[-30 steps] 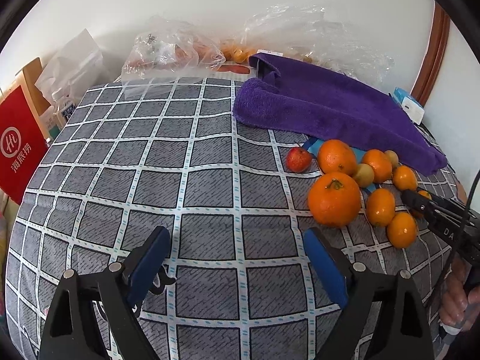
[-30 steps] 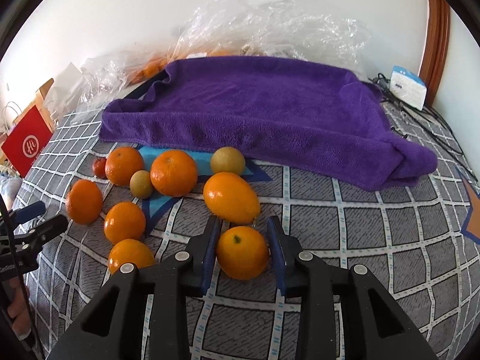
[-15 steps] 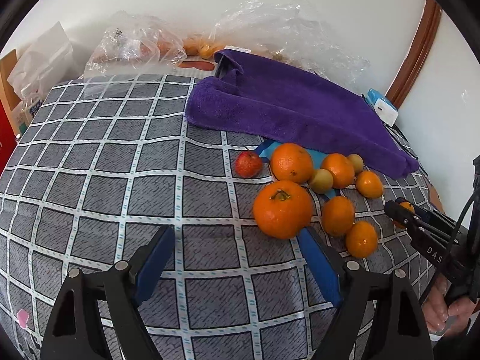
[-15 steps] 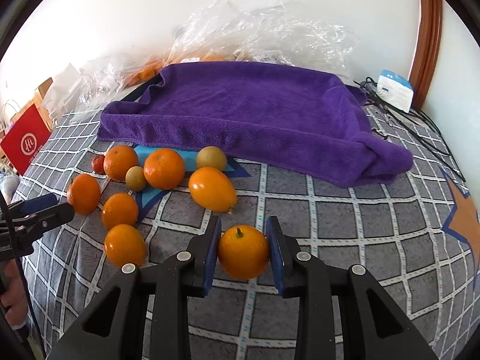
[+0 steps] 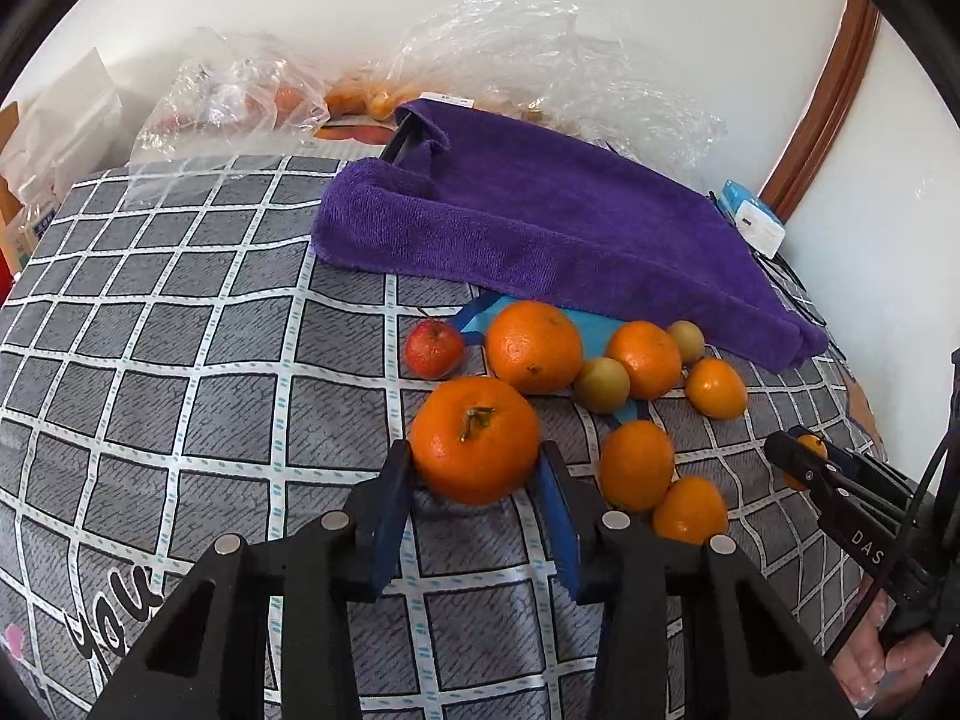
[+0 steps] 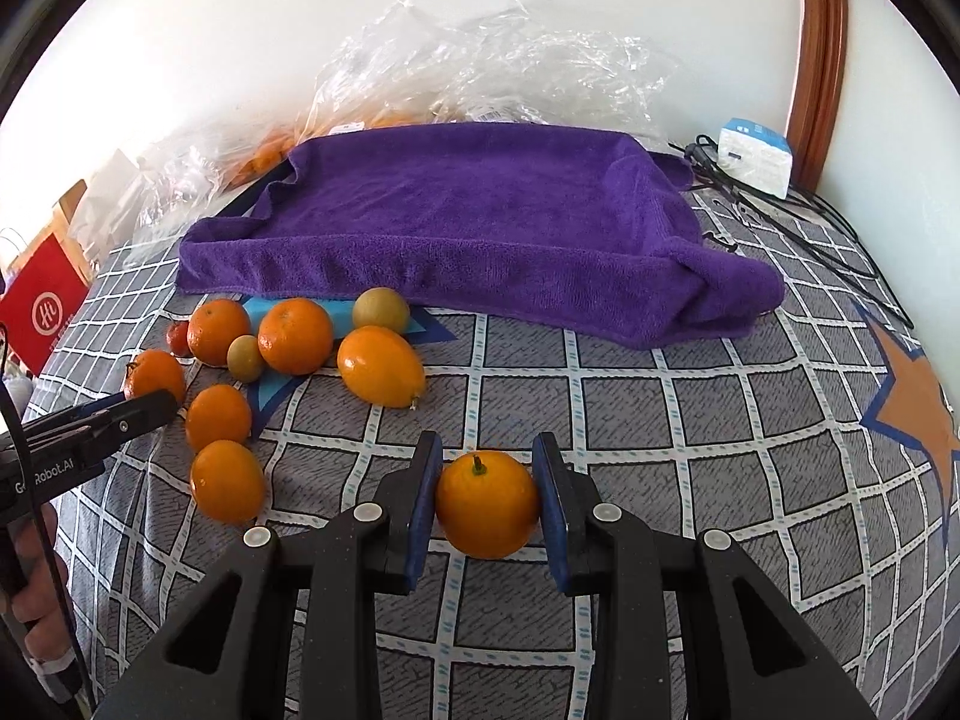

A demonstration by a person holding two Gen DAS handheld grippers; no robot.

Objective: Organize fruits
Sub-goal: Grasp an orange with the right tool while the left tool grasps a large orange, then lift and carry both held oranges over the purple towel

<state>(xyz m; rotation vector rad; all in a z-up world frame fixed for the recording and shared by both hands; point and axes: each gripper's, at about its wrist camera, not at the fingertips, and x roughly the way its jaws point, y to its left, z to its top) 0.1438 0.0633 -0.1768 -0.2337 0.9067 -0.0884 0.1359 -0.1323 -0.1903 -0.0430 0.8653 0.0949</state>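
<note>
My left gripper [image 5: 476, 474] is shut on a large stemmed orange [image 5: 474, 438] on the grey checked cloth. Behind it lie a small red fruit [image 5: 433, 349], another large orange [image 5: 533, 346], smaller oranges [image 5: 636, 463] and two yellow-green fruits [image 5: 602, 384]. My right gripper [image 6: 487, 495] is shut on a small orange [image 6: 486, 504], held apart from the pile. In the right wrist view the pile [image 6: 294, 336] lies at left with an oval orange fruit [image 6: 381, 366]. A purple towel [image 6: 468, 234] lies behind.
Clear plastic bags [image 6: 480, 66] with more fruit sit against the wall. A white and blue box [image 6: 755, 156] and black cables [image 6: 798, 222] lie at back right. A red bag [image 6: 39, 312] stands at left. The bed edge drops off on the right.
My left gripper moved right and forward and closed on the large stemmed orange. My right gripper drew back from the pile with its small orange.
</note>
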